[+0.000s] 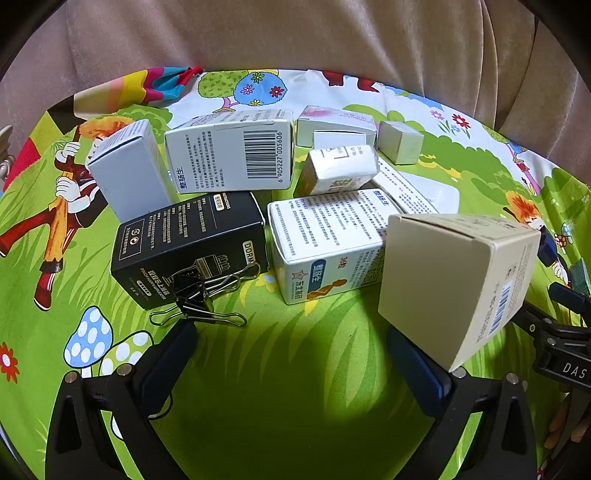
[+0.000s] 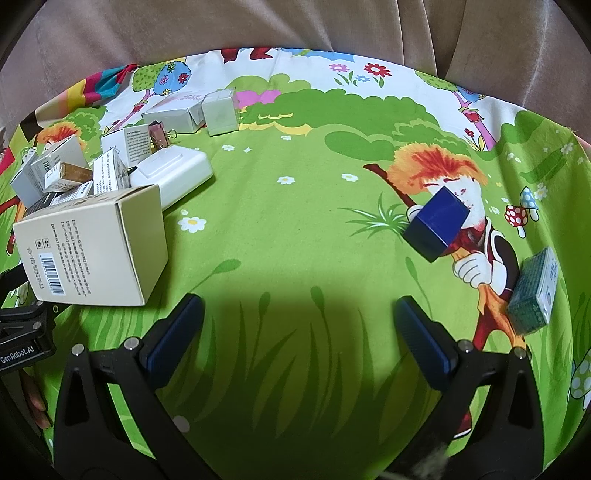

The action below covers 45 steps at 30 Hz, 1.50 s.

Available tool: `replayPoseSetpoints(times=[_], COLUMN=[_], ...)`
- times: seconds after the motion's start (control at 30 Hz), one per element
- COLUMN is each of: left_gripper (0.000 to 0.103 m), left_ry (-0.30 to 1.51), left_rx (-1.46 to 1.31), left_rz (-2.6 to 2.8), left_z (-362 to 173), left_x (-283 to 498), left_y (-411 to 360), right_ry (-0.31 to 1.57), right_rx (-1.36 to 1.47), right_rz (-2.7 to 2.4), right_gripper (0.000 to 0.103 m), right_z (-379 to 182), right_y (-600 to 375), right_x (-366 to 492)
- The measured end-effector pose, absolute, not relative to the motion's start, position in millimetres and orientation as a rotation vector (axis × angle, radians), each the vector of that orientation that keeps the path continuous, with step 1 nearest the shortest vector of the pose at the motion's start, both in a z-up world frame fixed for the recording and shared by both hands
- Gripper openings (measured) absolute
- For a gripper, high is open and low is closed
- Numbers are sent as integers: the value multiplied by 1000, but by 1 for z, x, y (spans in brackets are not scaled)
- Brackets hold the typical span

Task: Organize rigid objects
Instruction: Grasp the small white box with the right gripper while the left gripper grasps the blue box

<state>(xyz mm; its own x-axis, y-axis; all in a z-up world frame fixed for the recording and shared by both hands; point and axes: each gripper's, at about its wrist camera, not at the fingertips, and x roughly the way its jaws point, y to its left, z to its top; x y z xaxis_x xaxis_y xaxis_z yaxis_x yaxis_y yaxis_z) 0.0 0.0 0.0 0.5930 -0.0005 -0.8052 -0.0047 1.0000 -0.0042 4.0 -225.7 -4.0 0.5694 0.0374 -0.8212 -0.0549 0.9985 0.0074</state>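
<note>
Both claws, the left gripper [image 1: 291, 354] and the right gripper [image 2: 299, 328], stand spread wide with nothing between their pads, each tilted down over a cartoon-printed green cloth [image 2: 295, 229] that lies against beige upholstery [image 2: 258, 26]. The small boxes crowd the cloth's left part: a beige carton [image 1: 454, 284] nearest, a black box [image 1: 188, 243] with binder clips [image 1: 199, 295] touching it, while a blue box [image 2: 436, 225] and a teal box [image 2: 533, 295] lie well apart on the right. Several rear cartons overlap, so their labels and edges are hard to make out, and the fisheye rim cuts off the cloth's corners.
</note>
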Motion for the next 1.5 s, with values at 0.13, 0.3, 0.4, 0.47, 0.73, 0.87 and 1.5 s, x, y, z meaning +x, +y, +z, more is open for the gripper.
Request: replayPoseSetpoints(times=[0.13,0.3,0.4,0.47,0.73,0.87,1.5], left_gripper=[103,103,103,103,103,103,103], left_ry=[938,938,936,935,936,936,946], left_rx=[-5,-6,-5,-6,-6,-6,-30], left_rz=[3,3,3,3,3,3,-141], left_z=[0,0,0,0,0,0,9], left_x=[0,1,0,0,0,0,-79], left_y=[0,0,0,0,0,0,-33], right_ry=[964,968,963,945,883,866,880], right_rx=[-20,-24,13,99,450,493,190], right_rz=[54,66,8,-33,-152,-209,4], right_gripper=[103,103,103,103,103,99,33], right_z=[-4,-3,-3,0,8,6,6], right_y=[-226,-227,-244,-265,-357,-379,-365], right_x=[4,-2,-31,-53,-58,-21,-75])
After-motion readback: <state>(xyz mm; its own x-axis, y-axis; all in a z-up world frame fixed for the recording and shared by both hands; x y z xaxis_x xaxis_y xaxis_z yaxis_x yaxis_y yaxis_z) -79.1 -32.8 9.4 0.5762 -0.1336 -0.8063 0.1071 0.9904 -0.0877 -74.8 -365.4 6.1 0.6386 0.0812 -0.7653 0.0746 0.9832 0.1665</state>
